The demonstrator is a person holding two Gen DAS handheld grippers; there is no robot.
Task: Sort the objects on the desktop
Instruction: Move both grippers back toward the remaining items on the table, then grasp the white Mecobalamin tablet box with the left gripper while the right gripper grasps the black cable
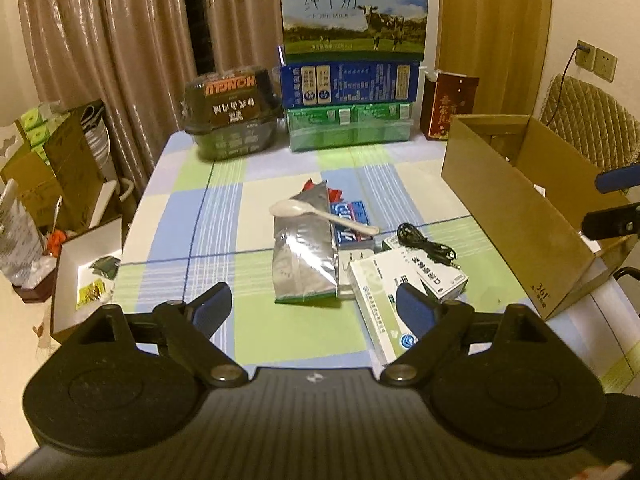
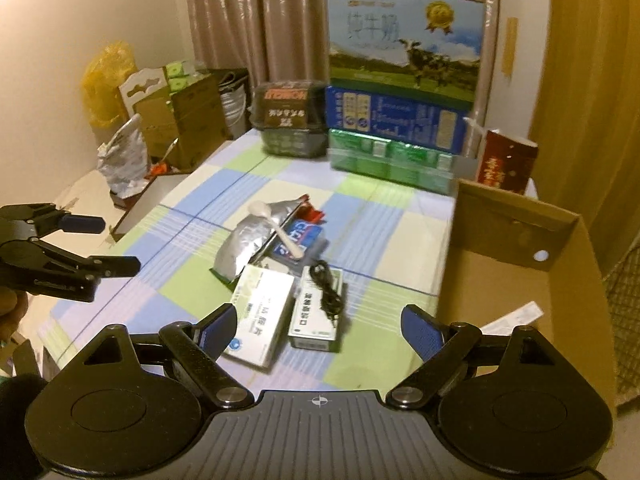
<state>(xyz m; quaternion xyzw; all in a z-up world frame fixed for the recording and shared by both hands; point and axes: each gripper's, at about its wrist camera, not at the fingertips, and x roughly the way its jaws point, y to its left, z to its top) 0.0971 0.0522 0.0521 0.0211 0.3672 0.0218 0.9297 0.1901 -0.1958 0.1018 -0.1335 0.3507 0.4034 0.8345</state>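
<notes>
A small pile lies mid-table: a silver foil pouch [image 1: 304, 248] [image 2: 244, 246] with a white plastic spoon [image 1: 320, 214] [image 2: 280, 229] across it, a blue toothpaste box [image 1: 352, 224] [image 2: 306, 238], two white medicine boxes [image 1: 380, 308] [image 2: 260, 318] and a coiled black cable [image 1: 426, 244] [image 2: 328, 294] on the smaller box [image 1: 438, 276] [image 2: 316, 316]. My left gripper [image 1: 314, 310] [image 2: 118, 245] hovers open at the pile's near-left side, holding nothing. My right gripper [image 2: 320, 330] [image 1: 596, 204] is open and empty, above the medicine boxes' near edge.
An open cardboard box [image 1: 516, 216] [image 2: 516, 276] stands on the table's right side. Stacked milk cartons [image 1: 352, 52], a dark plastic basket [image 1: 232, 116] and a red box [image 1: 448, 104] line the far edge. A white open box [image 1: 72, 276] and clutter sit off the left edge.
</notes>
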